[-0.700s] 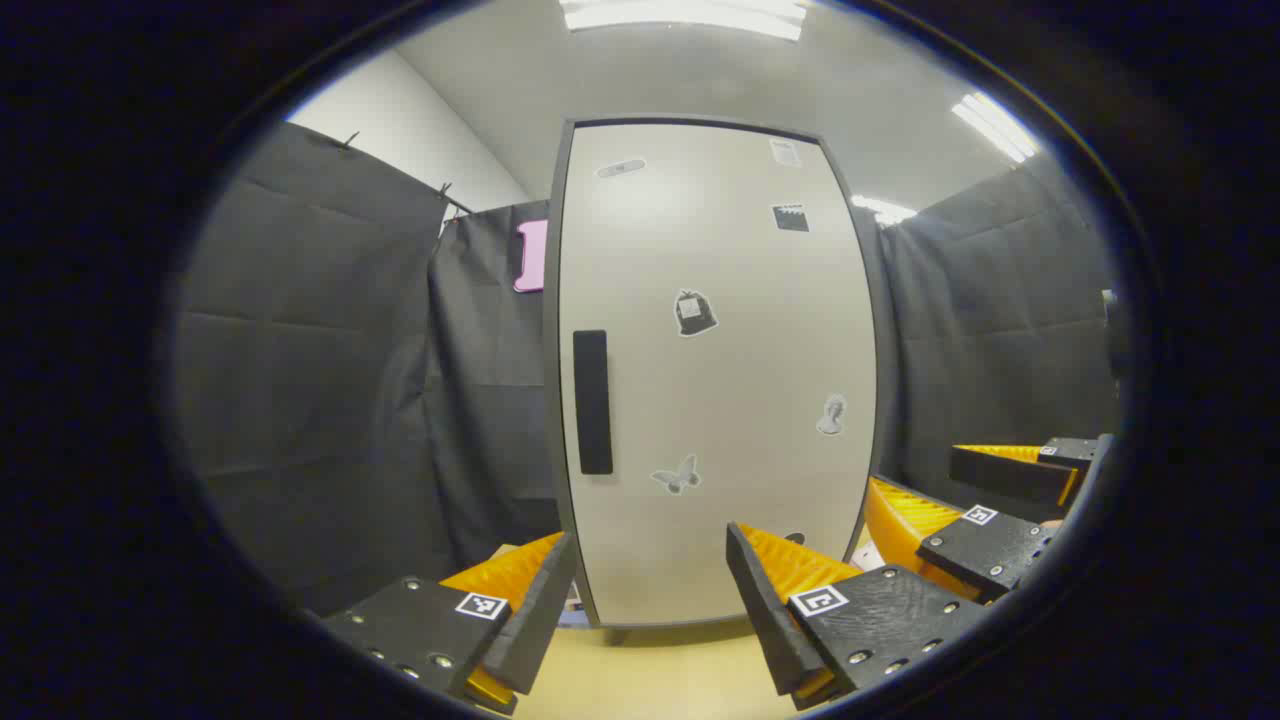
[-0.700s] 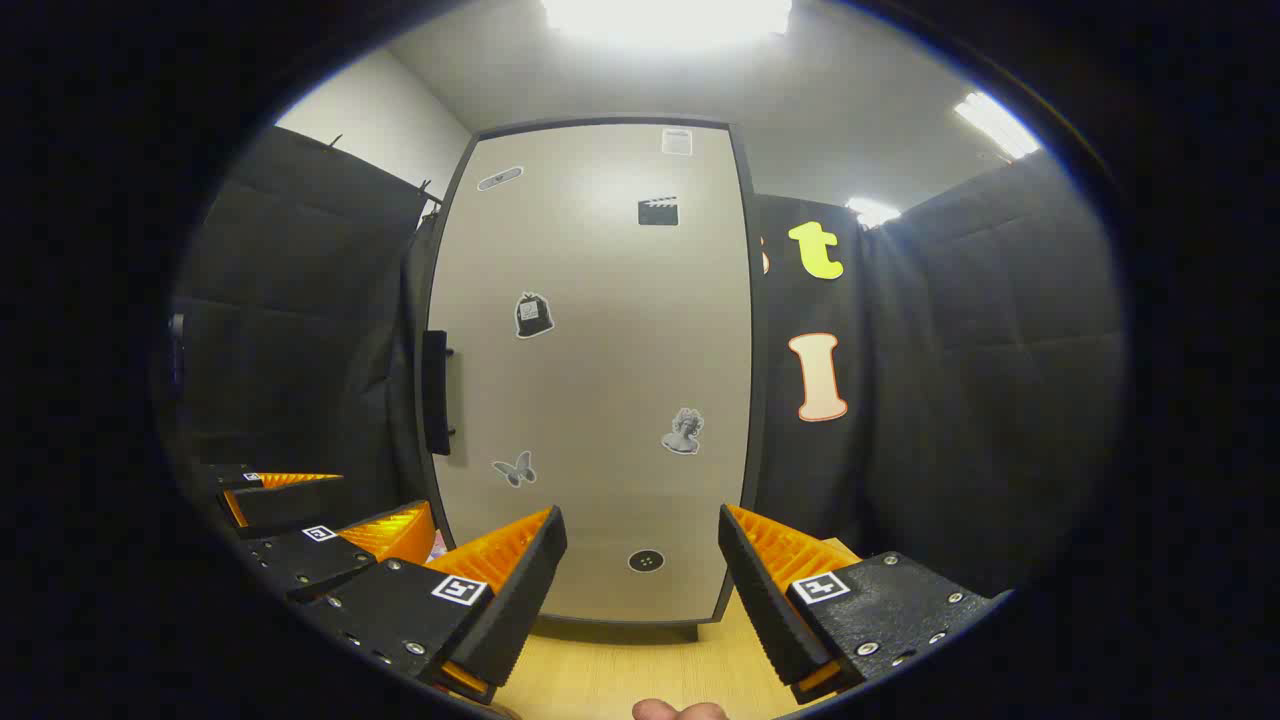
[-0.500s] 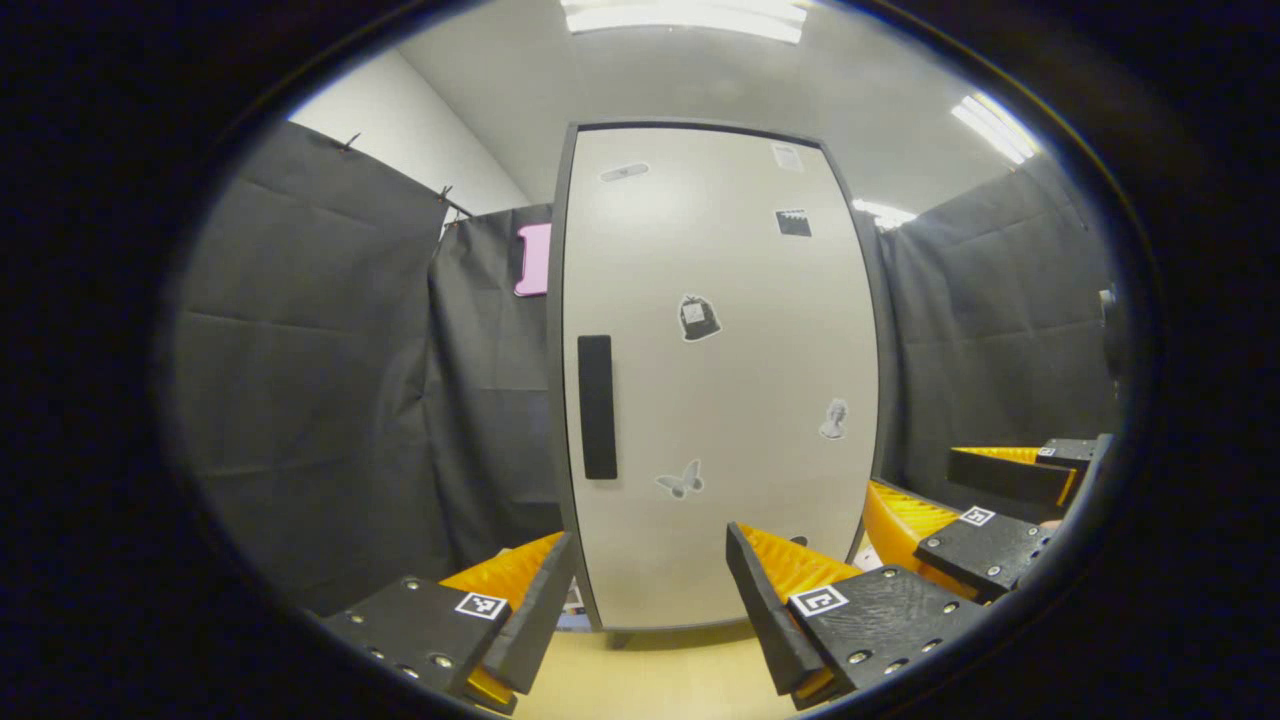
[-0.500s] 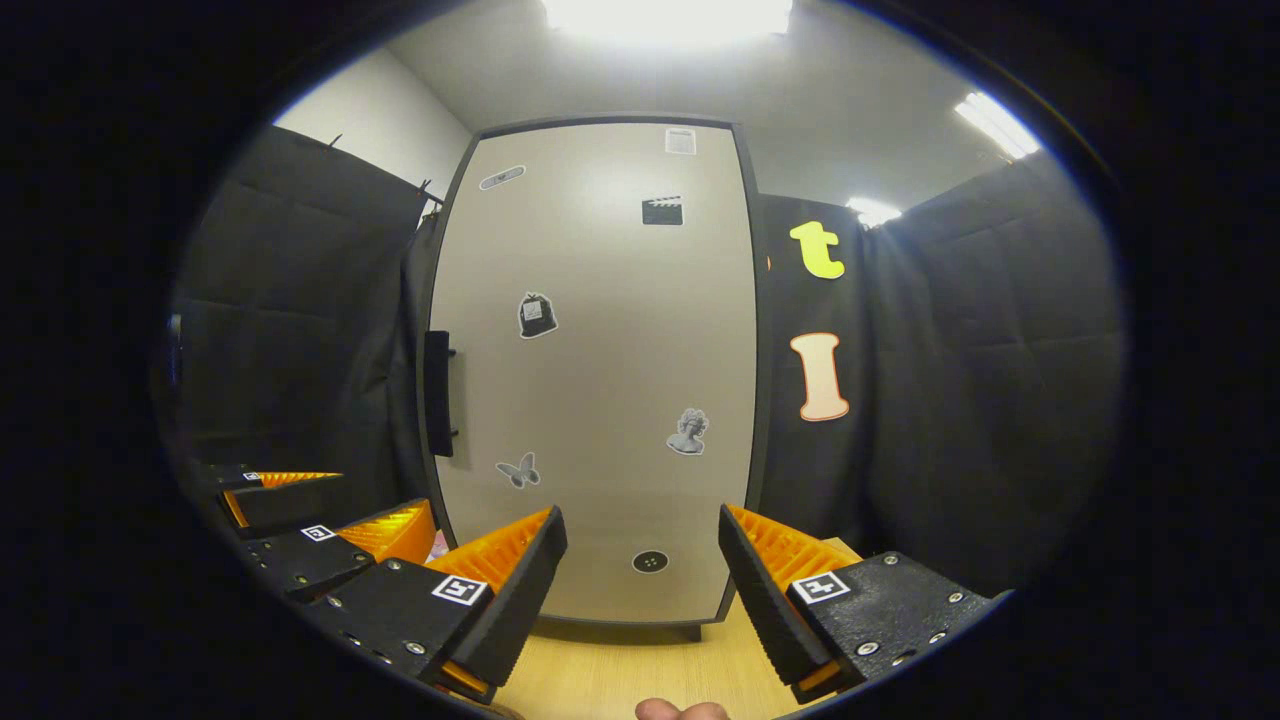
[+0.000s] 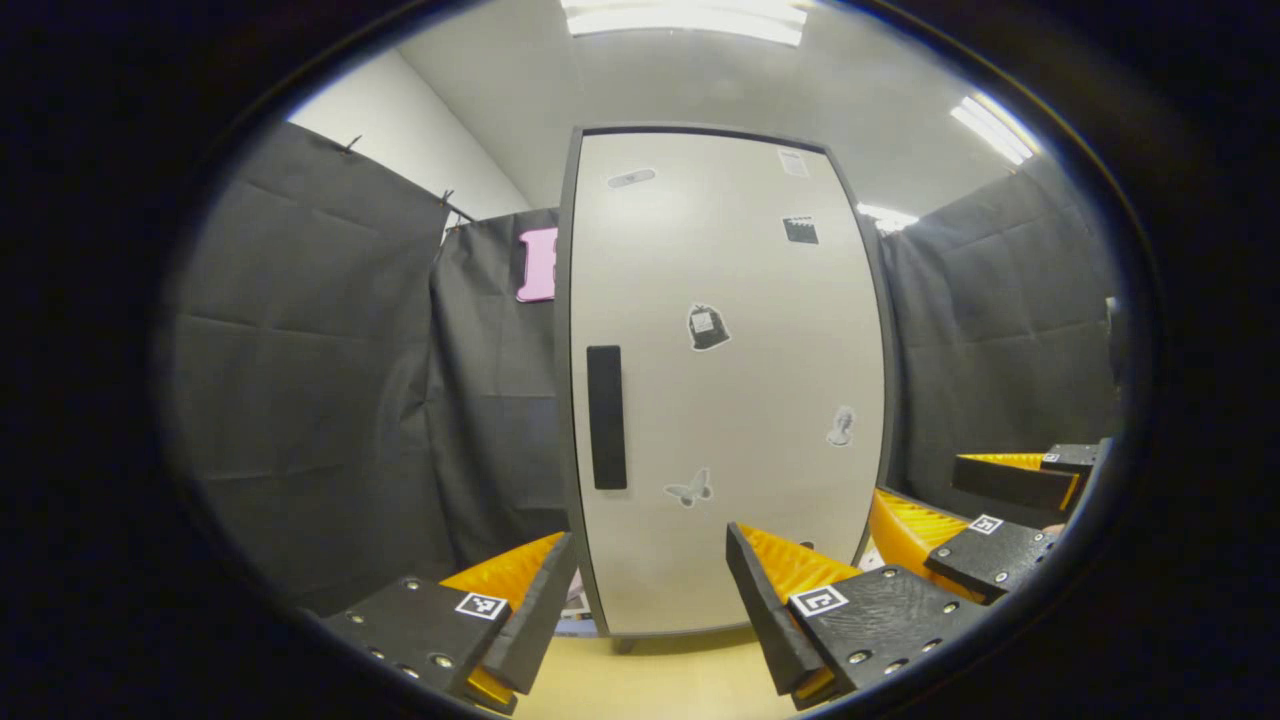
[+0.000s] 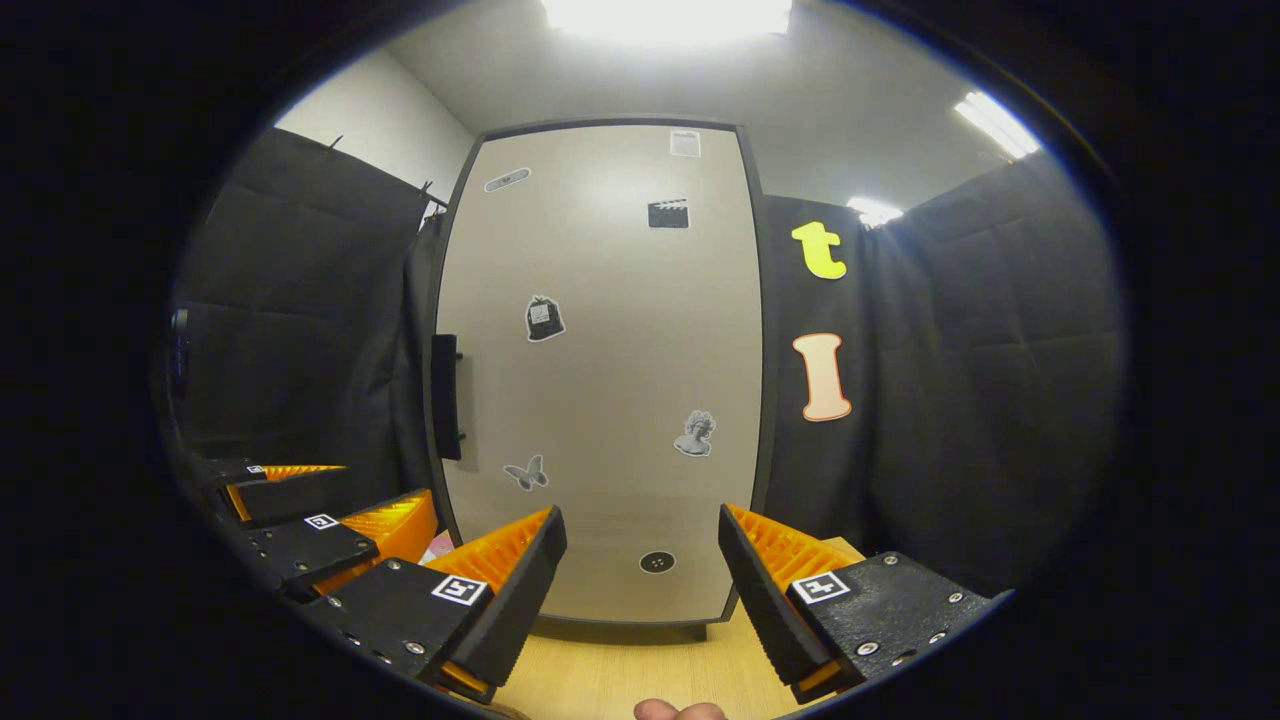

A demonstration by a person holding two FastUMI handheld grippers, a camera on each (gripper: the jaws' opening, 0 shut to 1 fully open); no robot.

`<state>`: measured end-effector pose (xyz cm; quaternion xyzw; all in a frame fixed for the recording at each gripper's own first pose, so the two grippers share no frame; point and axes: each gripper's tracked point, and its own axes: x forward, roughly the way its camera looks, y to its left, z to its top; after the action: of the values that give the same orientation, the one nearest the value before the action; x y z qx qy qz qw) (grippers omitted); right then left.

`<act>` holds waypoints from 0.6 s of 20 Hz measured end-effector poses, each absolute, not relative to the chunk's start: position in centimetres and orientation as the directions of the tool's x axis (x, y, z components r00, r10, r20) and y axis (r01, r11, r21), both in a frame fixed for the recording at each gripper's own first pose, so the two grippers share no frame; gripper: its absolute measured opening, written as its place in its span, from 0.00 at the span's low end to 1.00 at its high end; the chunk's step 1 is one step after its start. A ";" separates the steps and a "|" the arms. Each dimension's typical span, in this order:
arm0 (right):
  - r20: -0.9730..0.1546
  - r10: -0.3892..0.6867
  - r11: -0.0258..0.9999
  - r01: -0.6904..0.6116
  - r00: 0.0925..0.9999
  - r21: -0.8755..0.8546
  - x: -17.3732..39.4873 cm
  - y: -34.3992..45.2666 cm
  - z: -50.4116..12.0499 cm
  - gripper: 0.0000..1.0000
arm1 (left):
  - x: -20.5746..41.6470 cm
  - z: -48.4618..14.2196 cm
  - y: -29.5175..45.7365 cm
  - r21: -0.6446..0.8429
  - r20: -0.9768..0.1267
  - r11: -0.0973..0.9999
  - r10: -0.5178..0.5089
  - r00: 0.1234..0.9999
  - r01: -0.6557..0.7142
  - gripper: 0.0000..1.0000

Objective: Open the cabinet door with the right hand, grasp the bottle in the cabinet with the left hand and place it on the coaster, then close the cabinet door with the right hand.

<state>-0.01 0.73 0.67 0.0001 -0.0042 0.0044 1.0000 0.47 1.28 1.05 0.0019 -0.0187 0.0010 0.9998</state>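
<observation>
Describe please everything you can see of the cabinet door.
The cabinet door is a tall, pale grey, matte panel with a dark frame, and it stands shut and upright. A black vertical bar handle sits near its left edge. Several small stickers are scattered over its face. Neither tongs touch it; both are open and short of it.

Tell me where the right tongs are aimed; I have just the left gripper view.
Observer: The right tongs are open with nothing between them. They face the low part of the cabinet door, near a round dark sticker.
Operator: Give me the handle's place relative to them.
Observer: The handle sits up and to the left of them, at the door's left edge. It stands off the door on two short posts.
</observation>
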 end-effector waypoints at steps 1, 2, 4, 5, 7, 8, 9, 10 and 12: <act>0.013 0.008 1.000 -0.008 1.000 -0.003 0.1 0.6 0.8 0.95 | 0.5 1.1 1.2 0.006 0.041 1.000 0.001 0.999 -0.001 0.87; 0.015 0.007 1.000 -0.007 1.000 -0.005 0.1 0.5 1.0 0.95 | 0.5 1.1 1.1 0.007 0.041 1.000 0.000 0.999 0.000 0.93; 0.017 0.009 1.000 -0.009 1.000 0.000 -0.1 0.8 0.9 0.95 | 0.7 0.9 1.1 0.008 0.035 1.000 -0.004 0.999 0.003 0.87; 0.017 0.008 1.000 -0.008 1.000 0.003 0.1 0.6 0.9 0.95 | 0.7 0.9 1.2 0.010 0.034 1.000 0.000 0.999 0.000 0.87; 0.013 0.012 1.000 -0.012 1.000 0.004 0.2 0.7 0.9 0.95 | 0.9 0.8 1.2 0.005 0.029 1.000 -0.005 1.000 0.005 0.93; 0.014 0.015 1.000 -0.016 1.000 0.004 0.3 0.9 0.9 0.95 | 1.0 0.8 1.4 0.007 0.029 1.000 -0.005 1.000 0.004 0.87; 0.016 0.016 1.000 -0.016 1.000 0.000 0.4 0.8 0.9 0.95 | 1.1 0.8 1.5 0.011 0.029 1.000 -0.003 1.000 0.003 0.87; 0.017 0.017 1.000 -0.017 1.000 -0.004 0.5 0.7 0.9 0.95 | 1.2 0.7 1.7 0.014 0.029 1.000 0.001 1.000 -0.002 0.87; 0.022 0.016 1.000 -0.016 1.000 -0.005 0.7 0.5 1.2 0.95 | 1.2 0.7 1.8 0.011 0.028 1.000 0.004 1.000 -0.004 0.87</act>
<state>0.73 0.53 1.18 -0.0023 -0.0112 0.0080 0.9999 1.21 1.78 0.71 0.0053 -0.0140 0.0019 0.9999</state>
